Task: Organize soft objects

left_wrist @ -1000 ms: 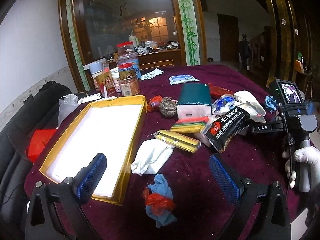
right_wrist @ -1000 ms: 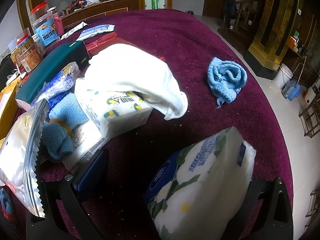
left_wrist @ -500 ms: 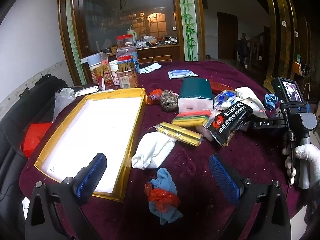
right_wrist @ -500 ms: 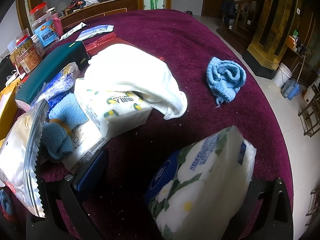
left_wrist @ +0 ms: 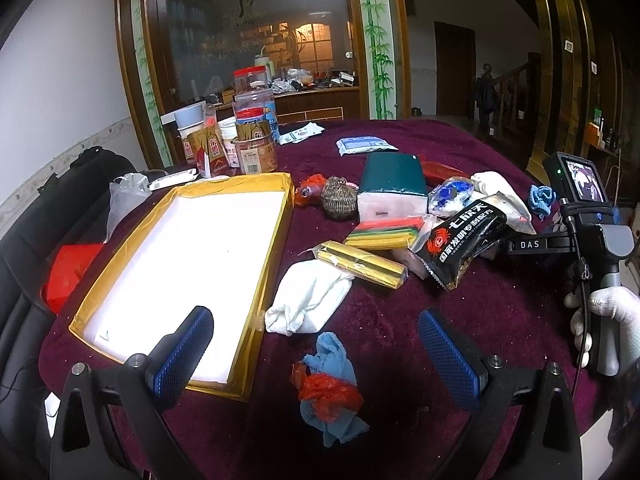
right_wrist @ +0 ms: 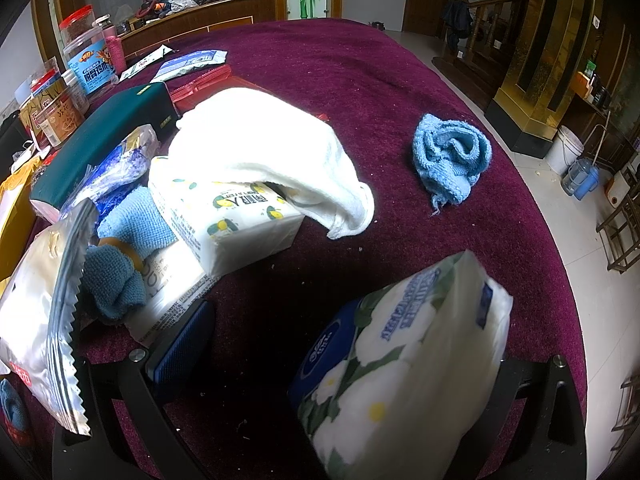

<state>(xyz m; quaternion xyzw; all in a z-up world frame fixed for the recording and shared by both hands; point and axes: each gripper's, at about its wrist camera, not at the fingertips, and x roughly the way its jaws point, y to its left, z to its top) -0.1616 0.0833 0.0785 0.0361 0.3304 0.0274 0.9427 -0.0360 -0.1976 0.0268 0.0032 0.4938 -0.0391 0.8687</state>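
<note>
My left gripper (left_wrist: 320,356) is open and empty above a blue cloth tangled with red plastic (left_wrist: 330,388). A white cloth (left_wrist: 308,298) lies just beyond it, beside the yellow-rimmed white tray (left_wrist: 276,240). My right gripper (right_wrist: 340,360) is open low over the table. A flowered tissue pack (right_wrist: 404,368) lies against its right finger, and its left pad (right_wrist: 180,344) is apart from the pack. Ahead lie a white towel (right_wrist: 272,156) over a lemon-print tissue pack (right_wrist: 228,220), a blue cloth (right_wrist: 452,156) and blue cloths (right_wrist: 132,240) at left.
The maroon round table (left_wrist: 440,144) carries a green box (left_wrist: 392,184), a black snack bag (left_wrist: 460,248), gold sticks (left_wrist: 360,264), a scouring ball (left_wrist: 339,200) and jars (left_wrist: 254,136) at the back. A silver bag (right_wrist: 44,320) stands left of my right gripper. The table edge (right_wrist: 560,240) curves at right.
My left gripper has pulled back and risen slightly, so the table items sit lower and farther in view. The right gripper and the tissue pack have hardly moved.
</note>
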